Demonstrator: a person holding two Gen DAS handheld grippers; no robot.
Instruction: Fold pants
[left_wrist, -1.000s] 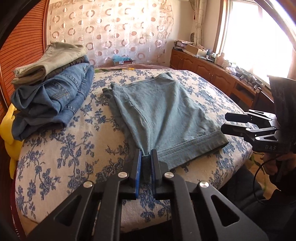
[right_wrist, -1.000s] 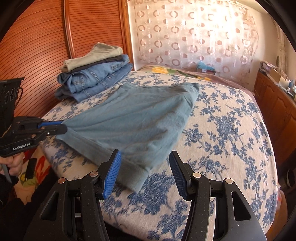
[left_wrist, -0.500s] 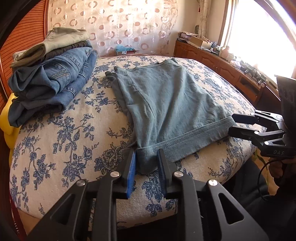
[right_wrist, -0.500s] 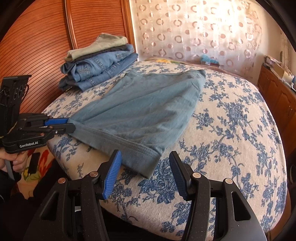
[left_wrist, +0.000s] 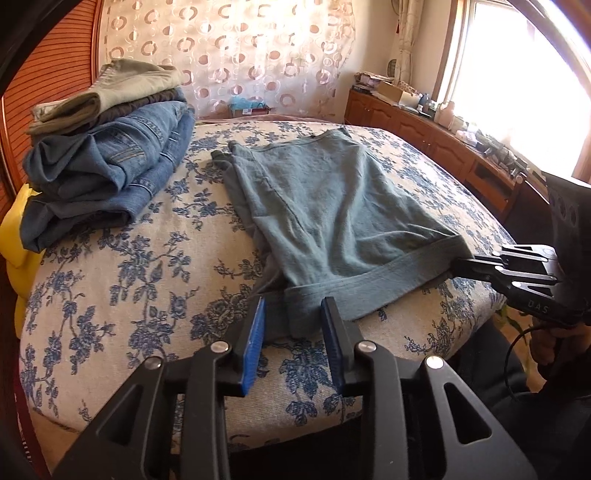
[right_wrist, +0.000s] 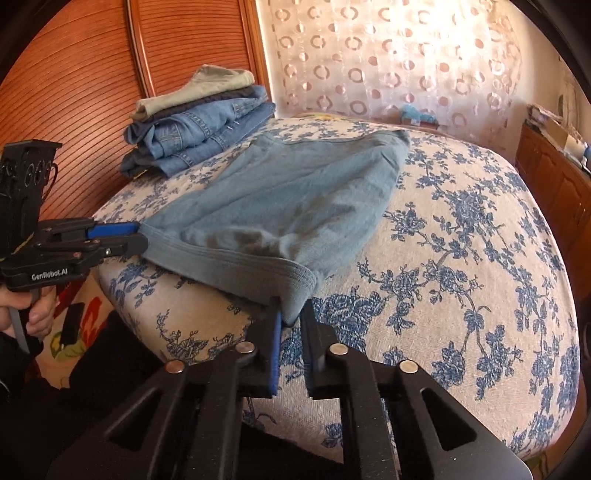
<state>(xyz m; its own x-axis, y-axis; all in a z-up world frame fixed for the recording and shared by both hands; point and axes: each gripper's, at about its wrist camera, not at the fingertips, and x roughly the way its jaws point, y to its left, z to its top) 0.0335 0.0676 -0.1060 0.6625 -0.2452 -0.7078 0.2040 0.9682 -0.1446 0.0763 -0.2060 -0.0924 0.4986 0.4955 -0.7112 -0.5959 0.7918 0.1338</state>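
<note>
Grey-blue pants lie folded flat on the flowered bed, hem band toward me; they also show in the right wrist view. My left gripper is open, its blue pads either side of the hem's left corner, which lies loose between them. It shows from the side in the right wrist view. My right gripper is shut on the hem's right corner. It shows in the left wrist view at the hem's right end.
A stack of folded jeans and khaki pants sits at the bed's back left, by the wooden headboard. A wooden cabinet with clutter runs along the right wall under the window. The bed's front edge is just below the grippers.
My left gripper has opened and let go of the hem's left corner. My right gripper has moved in and shut on the right corner. The pants now lie lower on the bed.
</note>
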